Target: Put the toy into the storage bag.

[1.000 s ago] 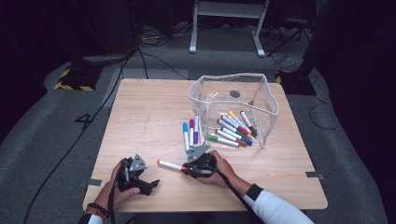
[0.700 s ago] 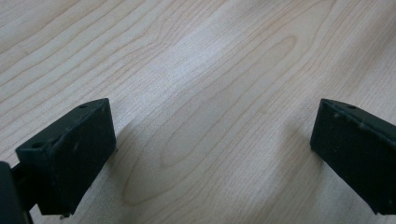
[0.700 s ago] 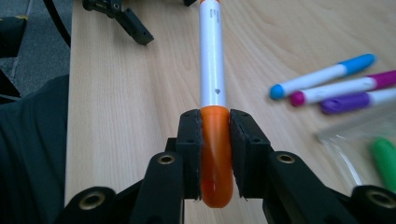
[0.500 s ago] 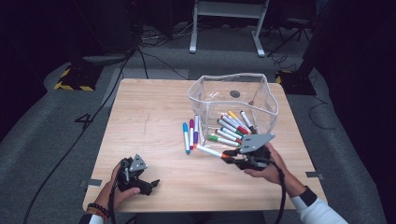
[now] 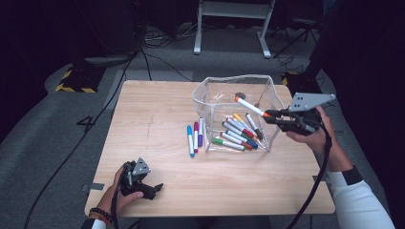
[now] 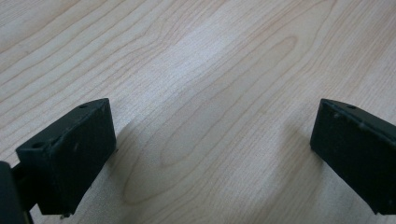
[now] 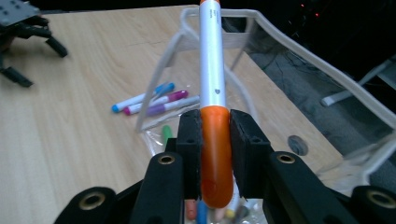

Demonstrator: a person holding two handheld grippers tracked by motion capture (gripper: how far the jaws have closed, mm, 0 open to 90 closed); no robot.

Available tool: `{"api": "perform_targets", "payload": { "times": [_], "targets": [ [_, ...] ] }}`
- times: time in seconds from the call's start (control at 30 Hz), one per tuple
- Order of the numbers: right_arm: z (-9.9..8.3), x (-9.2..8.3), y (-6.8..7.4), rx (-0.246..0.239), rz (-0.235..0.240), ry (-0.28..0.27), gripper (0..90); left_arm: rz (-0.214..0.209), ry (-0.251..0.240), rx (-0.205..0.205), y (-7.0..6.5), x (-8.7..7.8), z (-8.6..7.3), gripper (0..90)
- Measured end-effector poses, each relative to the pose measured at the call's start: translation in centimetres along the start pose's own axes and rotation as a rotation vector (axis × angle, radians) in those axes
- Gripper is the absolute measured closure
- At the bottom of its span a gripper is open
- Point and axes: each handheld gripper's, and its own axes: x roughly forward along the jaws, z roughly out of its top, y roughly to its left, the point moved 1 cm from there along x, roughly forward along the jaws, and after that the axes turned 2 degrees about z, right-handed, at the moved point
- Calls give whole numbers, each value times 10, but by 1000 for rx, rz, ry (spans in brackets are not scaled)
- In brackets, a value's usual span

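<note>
My right gripper (image 5: 268, 116) is shut on the orange cap end of a white marker with orange ends (image 5: 249, 107). It holds the marker above the right side of a clear plastic pouch (image 5: 203, 95), tip pointing left over the opening. In the right gripper view the marker (image 7: 212, 70) stands between the pads of my right gripper (image 7: 215, 135), with the pouch rim (image 7: 161, 70) below. Several coloured markers (image 5: 239, 134) lie inside the pouch. My left gripper (image 5: 154, 189) rests at the table's front left, open. Its jaws stand wide over bare wood (image 6: 210, 154).
A blue marker (image 5: 190, 140), a pink one (image 5: 196, 136) and a purple one (image 5: 201, 132) lie on the wooden table (image 5: 153, 109) just left of the pouch. Cables and a white stand's legs (image 5: 229, 9) are on the floor beyond the table.
My right gripper has risen and moved right with the orange marker, from the table's front middle to above the pouch. The left gripper has stayed still.
</note>
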Motion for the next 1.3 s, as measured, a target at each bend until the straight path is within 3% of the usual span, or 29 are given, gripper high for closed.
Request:
{"api": "perform_targets", "payload": {
  "times": [0.13,0.23,0.3,0.4,0.63,0.87,1.07,1.27,1.3],
  "targets": [
    [4,8,-25,9,8,12,749,0,0,0,0,0,0,4],
    [7,17,-39,-12,17,29,749,0,0,0,0,0,0,4],
    [10,24,-46,-71,2,65,749,0,0,0,0,0,0,4],
    [10,40,-58,-89,40,112,749,0,1,0,0,0,0,5],
    [4,76,-78,-41,53,236,749,0,1,0,0,0,0,5],
    [-3,96,-81,-47,135,320,749,0,1,0,0,0,0,5],
    [-4,98,-77,-79,233,372,749,0,0,0,0,0,0,5],
    [-3,96,-77,-89,222,404,747,0,1,0,0,0,0,5],
    [-2,96,-78,-94,202,409,744,0,1,0,0,0,0,5]
  ]
}}
